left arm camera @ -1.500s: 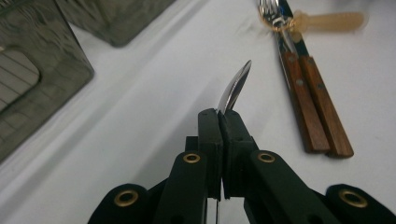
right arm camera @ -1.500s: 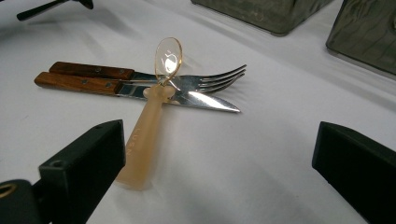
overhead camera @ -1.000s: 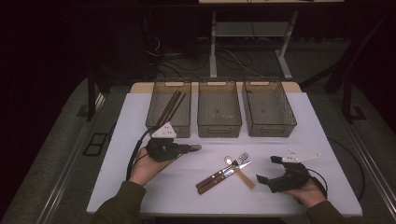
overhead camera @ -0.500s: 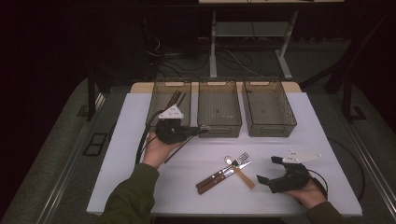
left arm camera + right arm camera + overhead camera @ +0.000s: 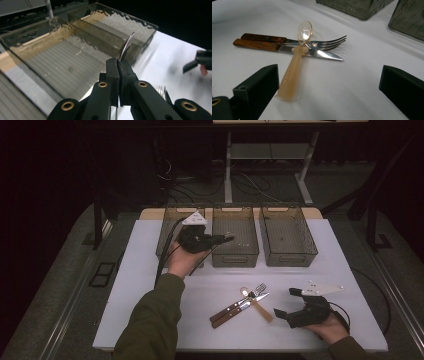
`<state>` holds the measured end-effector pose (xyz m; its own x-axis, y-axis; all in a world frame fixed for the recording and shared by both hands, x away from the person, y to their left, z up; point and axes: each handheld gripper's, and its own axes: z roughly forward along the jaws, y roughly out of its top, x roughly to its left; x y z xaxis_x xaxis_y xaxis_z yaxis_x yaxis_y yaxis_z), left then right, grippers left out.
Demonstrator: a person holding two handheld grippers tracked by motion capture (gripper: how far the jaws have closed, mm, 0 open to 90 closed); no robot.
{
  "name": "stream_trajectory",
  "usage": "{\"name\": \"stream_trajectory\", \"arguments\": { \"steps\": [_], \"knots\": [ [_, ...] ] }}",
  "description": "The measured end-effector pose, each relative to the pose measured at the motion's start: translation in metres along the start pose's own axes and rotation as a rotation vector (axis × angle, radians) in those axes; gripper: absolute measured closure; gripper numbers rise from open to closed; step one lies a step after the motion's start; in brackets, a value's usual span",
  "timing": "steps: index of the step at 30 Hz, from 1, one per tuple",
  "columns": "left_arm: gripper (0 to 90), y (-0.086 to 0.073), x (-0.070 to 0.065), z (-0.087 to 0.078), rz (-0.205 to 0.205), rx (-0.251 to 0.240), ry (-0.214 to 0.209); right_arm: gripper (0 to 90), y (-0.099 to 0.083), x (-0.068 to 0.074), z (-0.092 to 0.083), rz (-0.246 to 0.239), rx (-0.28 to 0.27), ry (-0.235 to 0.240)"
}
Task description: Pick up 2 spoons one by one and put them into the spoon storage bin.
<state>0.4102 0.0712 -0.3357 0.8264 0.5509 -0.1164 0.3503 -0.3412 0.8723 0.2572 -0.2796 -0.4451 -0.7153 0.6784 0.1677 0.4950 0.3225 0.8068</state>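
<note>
**Metal blade pinched in the left gripper above the trays**

The metal blade (image 5: 127, 46), thin and shiny like a table knife's, is being gripped edge-on between the closed pads of the left gripper (image 5: 119, 68); whether it is a knife cannot be told for certain. In the high view the left gripper (image 5: 224, 239) is being held off the table, over the near edge of the left tray (image 5: 170, 222) and the middle tray (image 5: 235, 257).

Nearest the person, the right gripper (image 5: 290, 302) is being rested low over the white table (image 5: 150, 320), its jaws being kept wide apart with nothing between them. In the right gripper view the spoon (image 5: 295, 67), with a pale translucent handle and a clear bowl, is lying just ahead of those jaws, its bowl propped on a wooden-handled fork (image 5: 294, 41) and a wooden-handled knife (image 5: 284, 47), which are lying side by side and touching.

Farther off, three smoky transparent trays are standing in a row at the table's far side, the right tray (image 5: 287, 235) being well apart from both grippers.
</note>
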Motion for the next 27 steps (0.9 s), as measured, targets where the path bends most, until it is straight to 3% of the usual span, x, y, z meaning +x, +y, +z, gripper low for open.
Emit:
{"name": "stream_trajectory", "arguments": {
  "steps": [11,19,27],
  "knots": [
    [88.1,0.038,0.012,0.041,0.030,-0.002,0.041,2.3,0.000,-0.001,-0.001,0.005,-0.009,0.000],
    [88.2,0.048,0.029,0.070,-0.034,-0.023,0.070,2.3,0.000,-0.001,-0.002,0.006,-0.015,0.008],
    [88.1,0.041,0.036,0.092,-0.073,-0.006,0.106,2.3,0.001,-0.001,-0.002,0.005,-0.020,0.014]
  ]
}}
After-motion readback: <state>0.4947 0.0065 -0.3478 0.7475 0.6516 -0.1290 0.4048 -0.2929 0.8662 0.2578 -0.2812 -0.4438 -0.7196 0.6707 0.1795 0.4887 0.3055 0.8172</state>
